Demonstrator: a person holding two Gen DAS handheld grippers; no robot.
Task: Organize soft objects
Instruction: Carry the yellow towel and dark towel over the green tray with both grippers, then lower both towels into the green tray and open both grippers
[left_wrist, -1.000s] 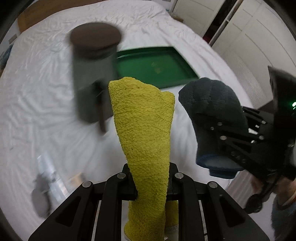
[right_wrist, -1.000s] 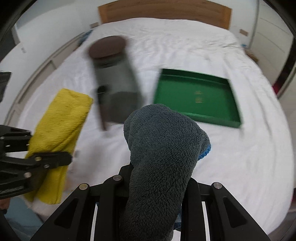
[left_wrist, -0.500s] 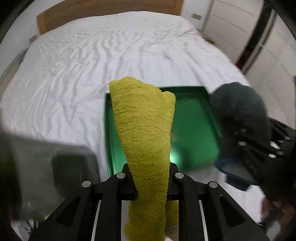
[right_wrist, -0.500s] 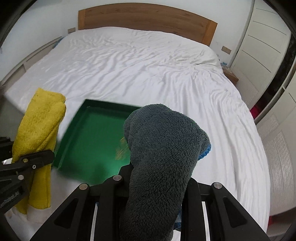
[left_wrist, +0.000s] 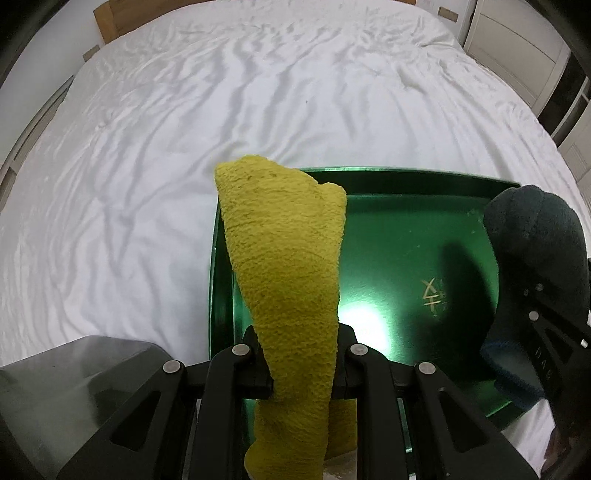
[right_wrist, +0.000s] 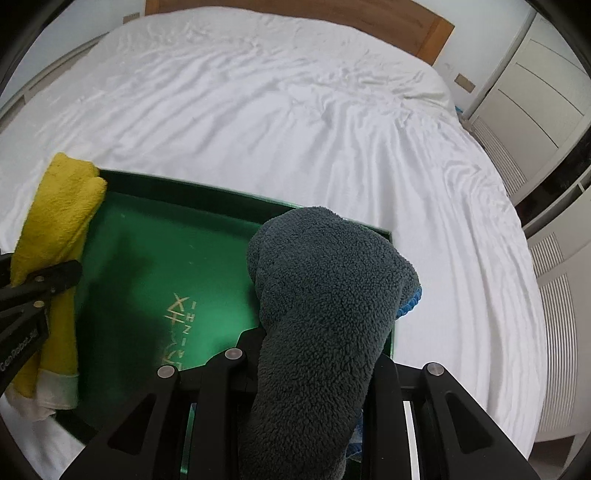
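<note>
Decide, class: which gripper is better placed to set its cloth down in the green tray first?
Left, marginally. Its yellow towel hangs over the green tray floor, left edge. The right gripper's grey towel overlaps the tray's far right rim.

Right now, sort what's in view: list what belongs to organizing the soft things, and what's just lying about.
Part of the job:
- yellow towel, clamped in the left tongs
- dark grey fleece cloth, clamped in the right tongs
- green tray beneath both

Just lying about:
- grey object, identity unclear
- white bedsheet
- wooden headboard
</note>
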